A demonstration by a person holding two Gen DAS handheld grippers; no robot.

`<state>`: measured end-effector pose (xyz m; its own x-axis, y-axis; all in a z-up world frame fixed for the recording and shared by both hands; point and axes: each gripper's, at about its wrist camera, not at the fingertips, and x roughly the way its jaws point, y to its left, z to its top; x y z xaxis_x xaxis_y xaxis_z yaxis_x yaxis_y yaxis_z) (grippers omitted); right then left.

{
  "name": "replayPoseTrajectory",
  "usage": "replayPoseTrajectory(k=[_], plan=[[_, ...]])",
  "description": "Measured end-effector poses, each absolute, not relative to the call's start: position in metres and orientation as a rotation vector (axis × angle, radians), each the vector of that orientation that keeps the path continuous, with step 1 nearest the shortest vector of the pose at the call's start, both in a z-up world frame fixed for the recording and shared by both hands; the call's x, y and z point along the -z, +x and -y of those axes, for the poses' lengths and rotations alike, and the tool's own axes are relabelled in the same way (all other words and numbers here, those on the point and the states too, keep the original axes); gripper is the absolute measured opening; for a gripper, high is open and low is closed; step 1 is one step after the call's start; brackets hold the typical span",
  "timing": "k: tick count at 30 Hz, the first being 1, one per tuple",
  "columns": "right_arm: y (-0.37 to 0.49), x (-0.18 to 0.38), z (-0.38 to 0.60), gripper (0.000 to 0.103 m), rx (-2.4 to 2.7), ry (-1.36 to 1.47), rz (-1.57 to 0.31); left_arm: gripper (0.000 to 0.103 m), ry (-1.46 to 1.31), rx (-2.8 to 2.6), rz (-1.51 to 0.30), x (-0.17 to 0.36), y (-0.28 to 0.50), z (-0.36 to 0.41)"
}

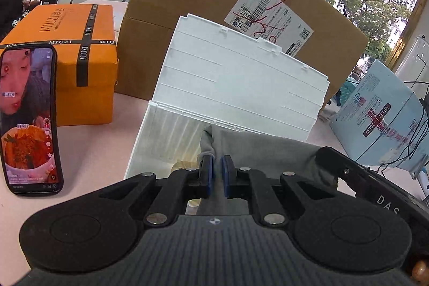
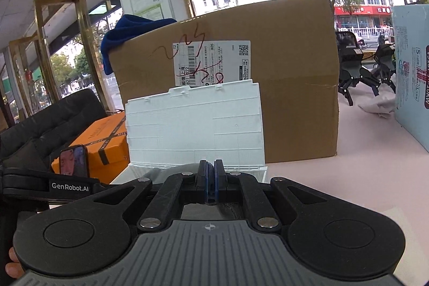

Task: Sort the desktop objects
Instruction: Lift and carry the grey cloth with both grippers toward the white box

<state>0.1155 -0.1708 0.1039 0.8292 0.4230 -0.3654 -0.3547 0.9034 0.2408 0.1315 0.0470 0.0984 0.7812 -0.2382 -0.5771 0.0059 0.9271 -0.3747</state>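
Two grippers meet over one grey cloth [image 1: 257, 149]. From your left wrist camera, a phone [image 1: 28, 119] leans upright at 9 o'clock against an orange box [image 1: 64, 50]; at 12 o'clock the white storage box [image 1: 166, 141] stands with its lid [image 1: 236, 87] raised against a cardboard carton [image 1: 214, 4]. Your left gripper [image 1: 217, 173] pinches the cloth's edge over the box, blue pads nearly closed on it. At 3 o'clock sits a pale blue carton [image 1: 380, 114]. Your right gripper [image 2: 210, 178] is clenched, apparently also on the cloth.
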Motion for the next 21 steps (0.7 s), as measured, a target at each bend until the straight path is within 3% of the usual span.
replayPoseTrajectory(k=[4, 21], plan=[[0.128, -0.095, 0.167, 0.005, -0.405, 0.166, -0.456, 0.007, -0.396, 0.145, -0.705, -0.086, 0.146, -0.052], [0.136, -0.083, 0.147, 0.005, -0.361, 0.084, -0.423, 0.007, -0.364, 0.122, -0.582, -0.091, 0.154, -0.061]])
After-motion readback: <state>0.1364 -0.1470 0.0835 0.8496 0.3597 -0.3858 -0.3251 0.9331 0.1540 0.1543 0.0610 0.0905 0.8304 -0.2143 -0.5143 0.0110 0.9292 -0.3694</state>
